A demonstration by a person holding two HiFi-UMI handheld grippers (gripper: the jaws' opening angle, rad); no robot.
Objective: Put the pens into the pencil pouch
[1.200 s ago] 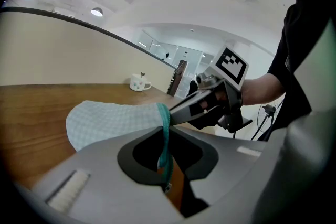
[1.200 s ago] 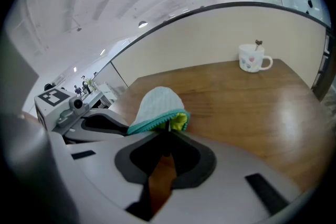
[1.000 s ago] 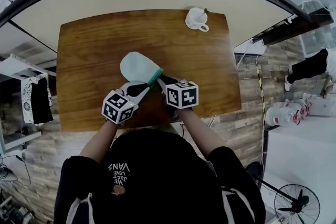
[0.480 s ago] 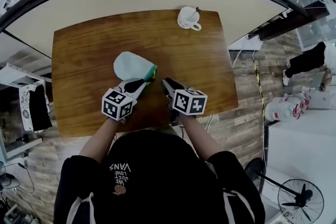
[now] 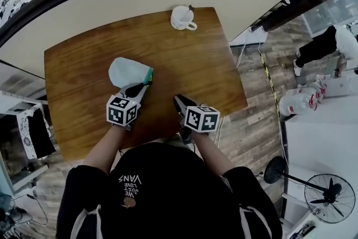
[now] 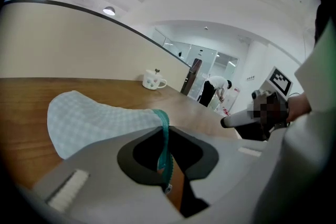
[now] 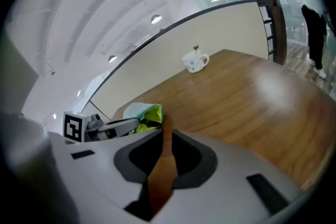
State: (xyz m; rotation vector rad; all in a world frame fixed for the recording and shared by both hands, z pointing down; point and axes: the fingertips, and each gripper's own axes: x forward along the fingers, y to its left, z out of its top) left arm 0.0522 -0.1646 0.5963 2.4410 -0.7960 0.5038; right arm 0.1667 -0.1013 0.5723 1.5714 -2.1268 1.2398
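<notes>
Left gripper [image 5: 139, 89] has its fingers [image 6: 137, 153] pinched shut on the teal zipper edge [image 6: 164, 136] of the pencil pouch [image 5: 125, 71], so it's working as the clamp. It anchors the mouth end and seems to lift that lip off the counter [image 5: 196, 67], while the pale checked body lies flat, centre-left in the head view. In the right gripper view the mouth gapes toward the camera with yellow-green lining showing. My guess is it's held open that way so something can slide in from the right-hand side. Right gripper [image 5: 178, 101] sits just right of centre, low in the head view, apart from the pouch. Its fingers are all but closed, just a slit with bare wood showing through, nothing held. No loose pens on the counter that I can see, and I can't tell if any are inside the pouch. Only other item is a white mug [image 5: 182, 17] near the top edge, well clear. Either loading is finished and zipping comes next, or the pens are out of shot.
</notes>
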